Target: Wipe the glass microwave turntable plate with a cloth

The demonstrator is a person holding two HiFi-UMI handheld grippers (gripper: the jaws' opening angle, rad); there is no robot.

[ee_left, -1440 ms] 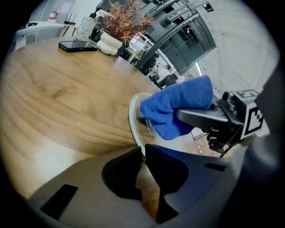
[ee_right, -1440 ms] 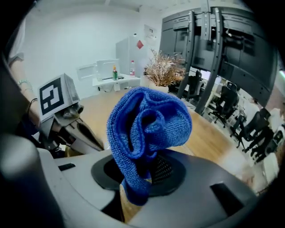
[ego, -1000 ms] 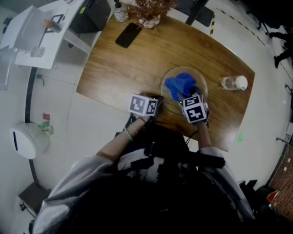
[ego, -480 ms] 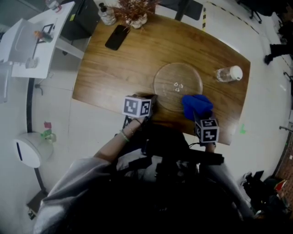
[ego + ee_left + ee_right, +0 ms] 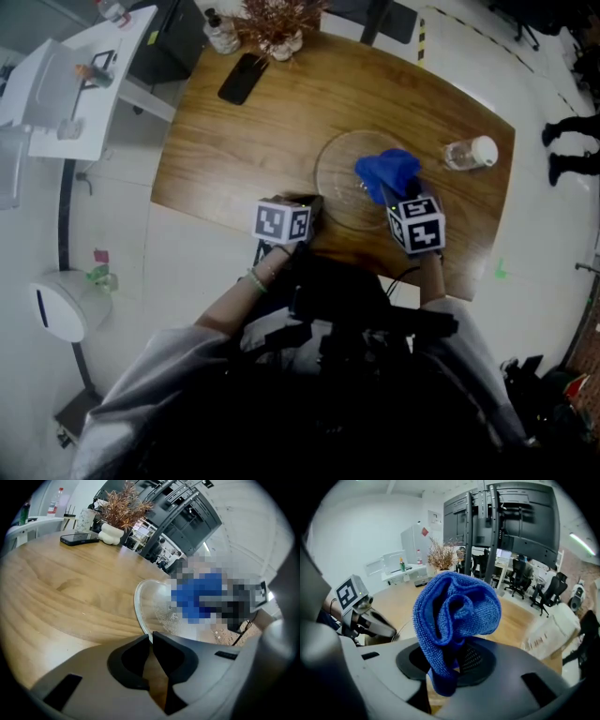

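The round glass turntable plate (image 5: pixel 339 176) lies flat on the wooden table (image 5: pixel 244 141), near its front edge. My left gripper (image 5: pixel 312 204) sits at the plate's left rim, and in the left gripper view its jaws (image 5: pixel 151 641) are shut on that thin glass edge (image 5: pixel 143 616). My right gripper (image 5: pixel 395 194) is shut on a bunched blue cloth (image 5: pixel 387 171), which rests over the plate's right part. In the right gripper view the cloth (image 5: pixel 457 604) bulges up from between the jaws and hides most of the plate; the left gripper (image 5: pixel 389 631) shows at the left.
A clear plastic bottle (image 5: pixel 466 153) lies on its side to the right of the plate. A black phone (image 5: pixel 241 77) and a white vase of dried plants (image 5: pixel 274 28) are at the table's far left. A white side desk (image 5: pixel 75 75) stands left of the table.
My right gripper swept the cloth off the plate toward the near right edge, then carried it back onto the plate's right part. The left gripper kept its place at the rim.
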